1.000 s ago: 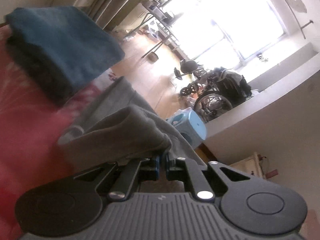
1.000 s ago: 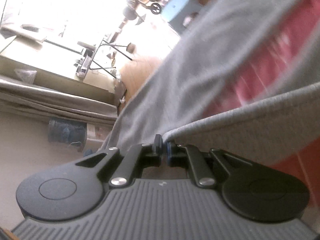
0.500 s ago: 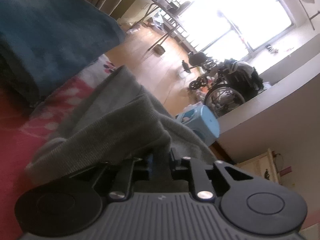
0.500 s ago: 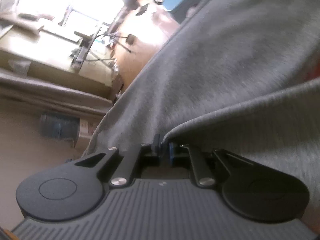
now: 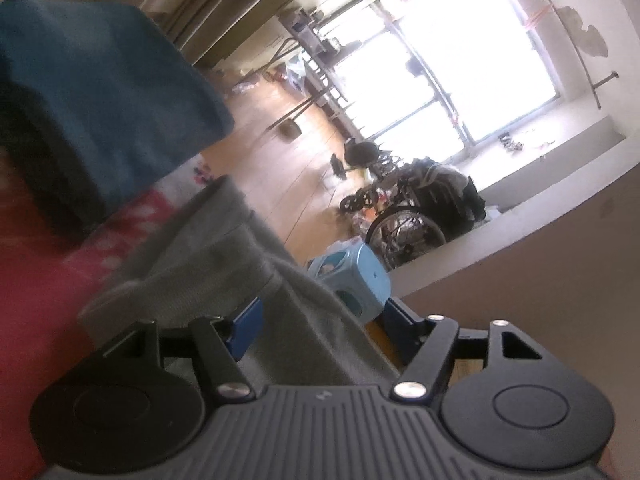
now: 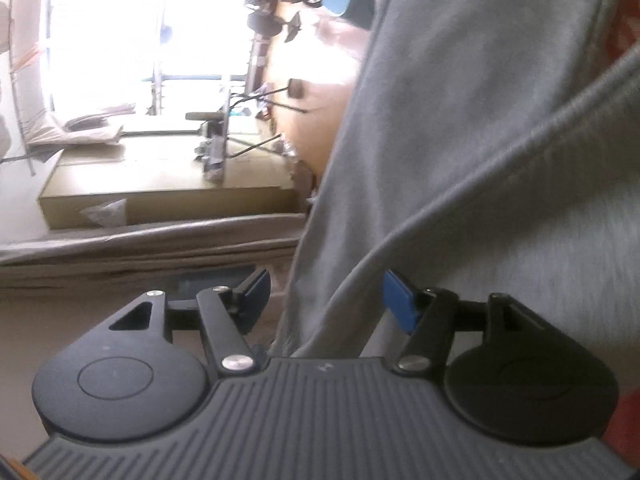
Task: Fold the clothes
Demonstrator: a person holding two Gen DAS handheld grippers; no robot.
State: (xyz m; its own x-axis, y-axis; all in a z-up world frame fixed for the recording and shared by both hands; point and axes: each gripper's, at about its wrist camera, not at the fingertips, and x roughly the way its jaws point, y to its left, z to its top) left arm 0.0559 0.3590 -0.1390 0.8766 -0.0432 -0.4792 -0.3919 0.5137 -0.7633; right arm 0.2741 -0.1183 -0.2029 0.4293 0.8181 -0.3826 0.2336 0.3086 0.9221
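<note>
Grey garment [image 5: 224, 276] lay folded on the red patterned cover [image 5: 36, 300], its fabric passing between both sets of spread fingers. Left gripper [image 5: 320, 320] and right gripper [image 6: 326, 294] stood released, gripping nothing. At ten o'clock sat folded blue clothing [image 5: 100, 92].

The carrying surface is a bed under a red cover [image 5: 36, 300] with a white flower print, blurred in the left wrist view. On it lies a grey garment [image 5: 208, 276], partly doubled over itself, its far edge reaching the edge of the bed. Behind it, near but apart, a folded blue cloth [image 5: 96, 92] sits on the same cover atop something darker. In the right wrist view the grey garment [image 6: 460, 128] fills most of the frame, with red showing only at the right edge [image 6: 624, 28]
</note>
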